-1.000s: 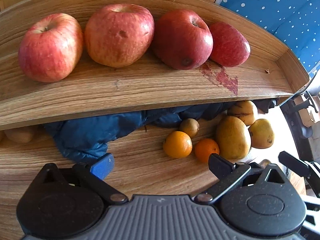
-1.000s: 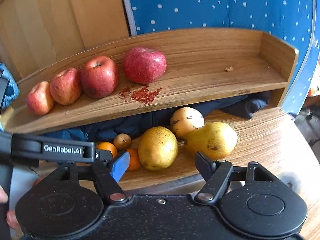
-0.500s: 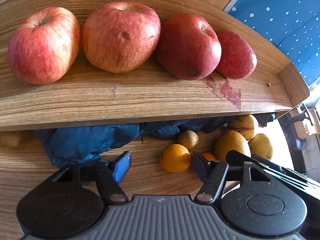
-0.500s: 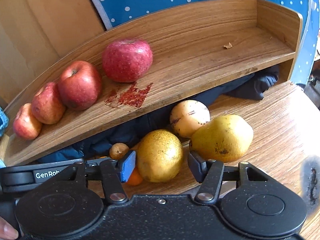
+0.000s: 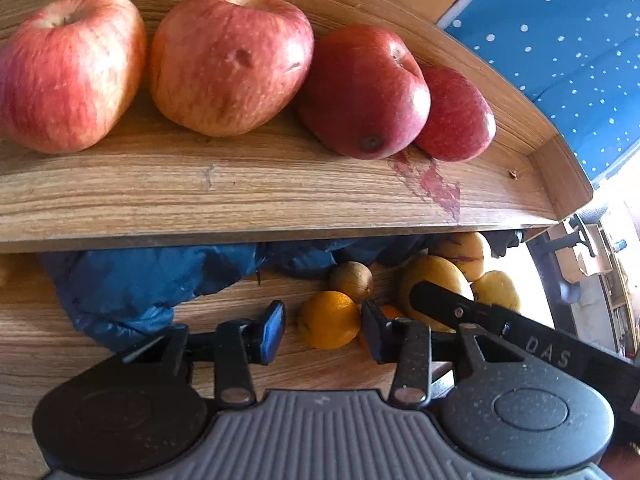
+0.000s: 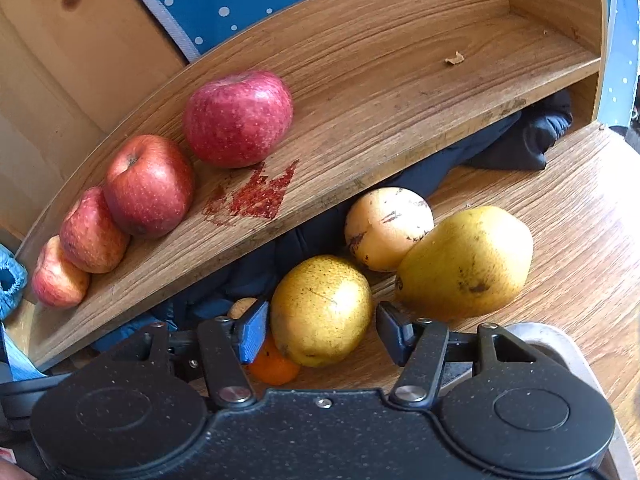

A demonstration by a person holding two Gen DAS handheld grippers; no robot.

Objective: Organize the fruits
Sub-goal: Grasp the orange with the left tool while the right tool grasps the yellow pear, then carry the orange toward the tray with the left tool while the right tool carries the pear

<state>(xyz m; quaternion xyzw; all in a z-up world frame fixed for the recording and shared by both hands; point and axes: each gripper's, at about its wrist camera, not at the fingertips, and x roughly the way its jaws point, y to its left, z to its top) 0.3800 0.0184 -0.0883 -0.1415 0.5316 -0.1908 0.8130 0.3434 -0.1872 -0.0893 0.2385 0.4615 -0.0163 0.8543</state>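
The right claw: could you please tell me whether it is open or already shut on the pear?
Open. The right claw has been closing, yet gaps show beside the pear between its fingers.

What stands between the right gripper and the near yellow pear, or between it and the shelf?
Nothing visible. The near pear already sits between the jaws of the right gripper, which have just been closing. The shelf to the right of the apples is bare apart from a small scrap.
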